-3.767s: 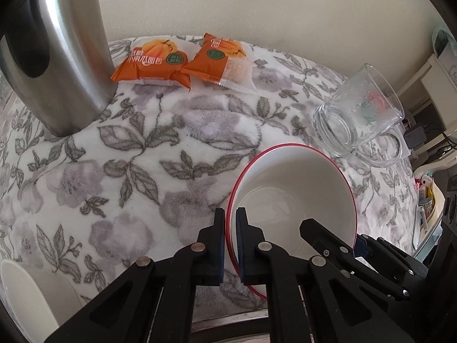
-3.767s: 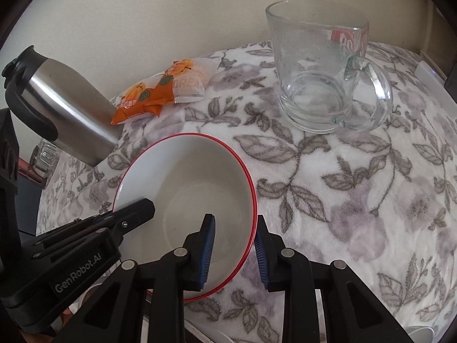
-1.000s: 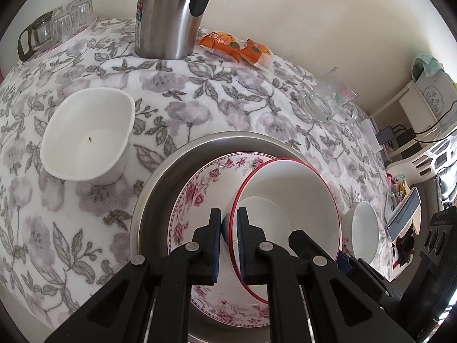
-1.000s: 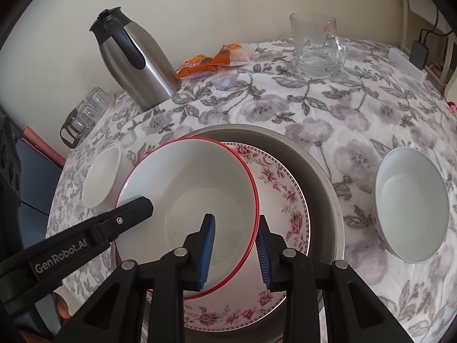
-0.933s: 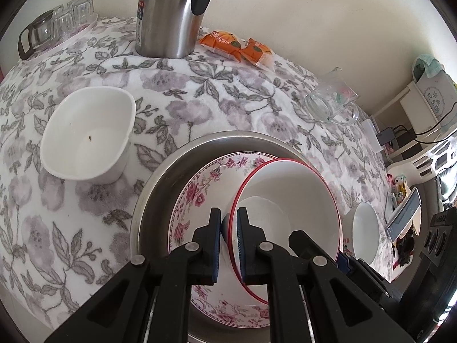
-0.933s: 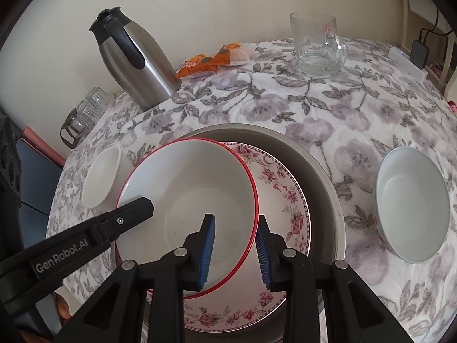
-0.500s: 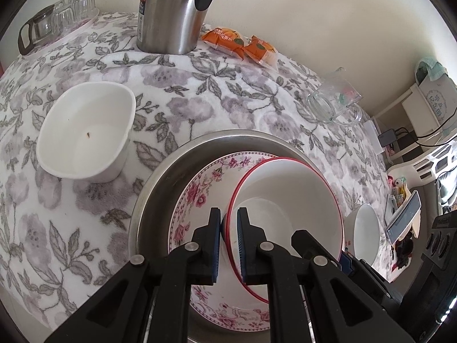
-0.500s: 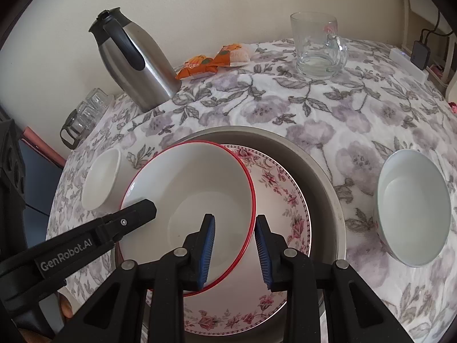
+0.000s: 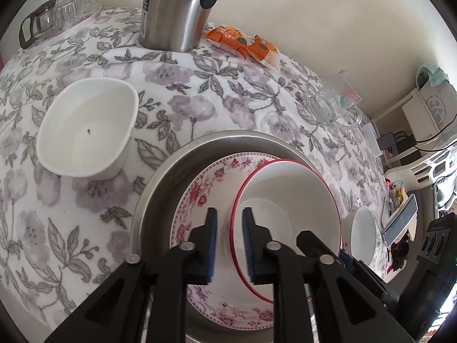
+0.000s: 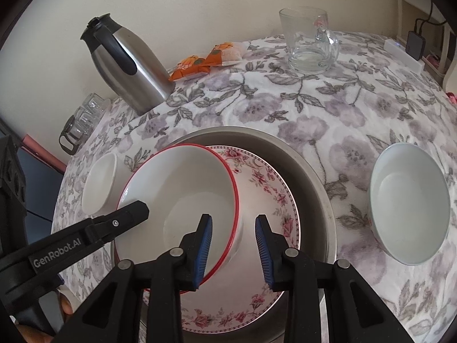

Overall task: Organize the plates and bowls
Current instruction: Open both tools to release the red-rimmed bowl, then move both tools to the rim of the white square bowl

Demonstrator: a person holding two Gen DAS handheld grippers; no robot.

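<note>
The red-rimmed bowl [image 10: 182, 197] sits in the flowery plate [image 10: 268, 200], inside the metal pan [image 10: 314, 183] — both the left gripper [image 9: 229, 238] and right gripper [image 10: 232, 245] are spread apart around its rim, not squeezing.

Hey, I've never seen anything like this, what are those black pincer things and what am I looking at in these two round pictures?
Each black pincer is a handheld tool a person squeezes, with a fisheye camera looking along its blue-padded fingers. One picture comes from the left tool, the other from the right tool. Both tools are open, straddling opposite rims of a white bowl with a red rim, which sits on a pink floral plate inside a wide steel basin. Around it on the flowered tablecloth are a squarish white bowl, a round white bowl, a steel thermos jug, a glass mug and orange snack packets.
</note>
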